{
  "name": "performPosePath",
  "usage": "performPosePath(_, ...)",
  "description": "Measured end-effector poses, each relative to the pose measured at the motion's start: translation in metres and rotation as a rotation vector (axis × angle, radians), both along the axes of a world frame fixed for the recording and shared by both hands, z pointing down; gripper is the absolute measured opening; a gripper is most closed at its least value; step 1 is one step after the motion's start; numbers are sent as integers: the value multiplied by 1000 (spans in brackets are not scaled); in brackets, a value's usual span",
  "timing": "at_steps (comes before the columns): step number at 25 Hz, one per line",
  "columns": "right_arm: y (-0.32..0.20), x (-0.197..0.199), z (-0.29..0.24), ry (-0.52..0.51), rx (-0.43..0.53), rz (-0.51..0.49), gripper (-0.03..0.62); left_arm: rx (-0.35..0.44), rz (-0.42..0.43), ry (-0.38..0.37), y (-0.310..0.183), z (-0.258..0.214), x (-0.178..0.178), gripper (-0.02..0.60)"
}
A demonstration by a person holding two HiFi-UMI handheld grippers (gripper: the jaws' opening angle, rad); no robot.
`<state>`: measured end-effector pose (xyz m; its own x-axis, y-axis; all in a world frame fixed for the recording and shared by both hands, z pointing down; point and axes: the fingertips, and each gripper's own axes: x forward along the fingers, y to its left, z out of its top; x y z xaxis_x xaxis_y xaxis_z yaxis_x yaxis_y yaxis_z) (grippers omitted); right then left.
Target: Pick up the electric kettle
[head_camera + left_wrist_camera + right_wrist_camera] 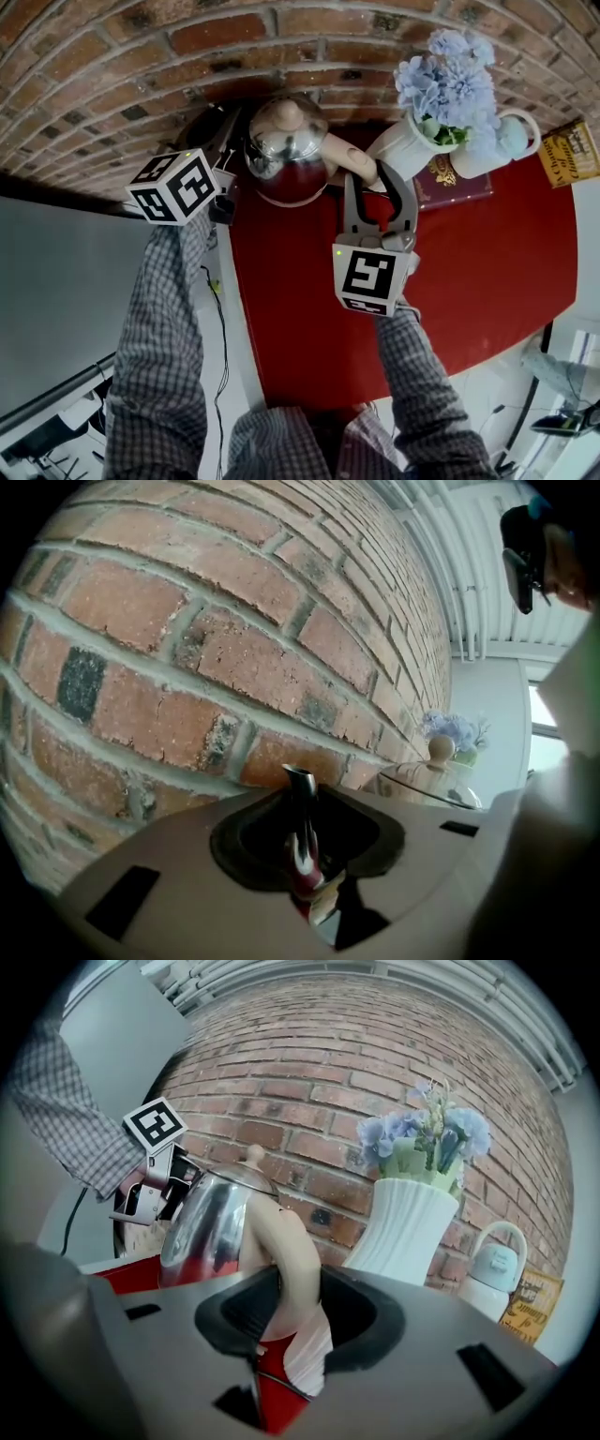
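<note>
Head view puts the electric kettle (286, 150) on the red cloth (309, 309) against the brick wall (141, 56), near a white vase (403, 145). The right gripper (378, 187) has its jaws wide astride the beige handle (349, 157), not visibly squeezing. The left gripper (305, 832) brackets the spout (298, 785) more narrowly, gaps showing. The grasp looks unfinished; next the right jaws should clamp the handle firmly before any lift.
</note>
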<state>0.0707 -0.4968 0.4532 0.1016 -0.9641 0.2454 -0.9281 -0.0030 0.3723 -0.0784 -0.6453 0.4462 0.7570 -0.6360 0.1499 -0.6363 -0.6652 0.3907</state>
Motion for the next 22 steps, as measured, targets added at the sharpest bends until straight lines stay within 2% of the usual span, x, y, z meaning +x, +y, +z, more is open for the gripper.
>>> performPosePath(13,5,3,-2,-54,12,21,144,-8,-32,26,8,-7,-4,89)
performPosePath(22,17,-1,-19,-96,40,-2,144,11,-53,63,25,-35,-13,89)
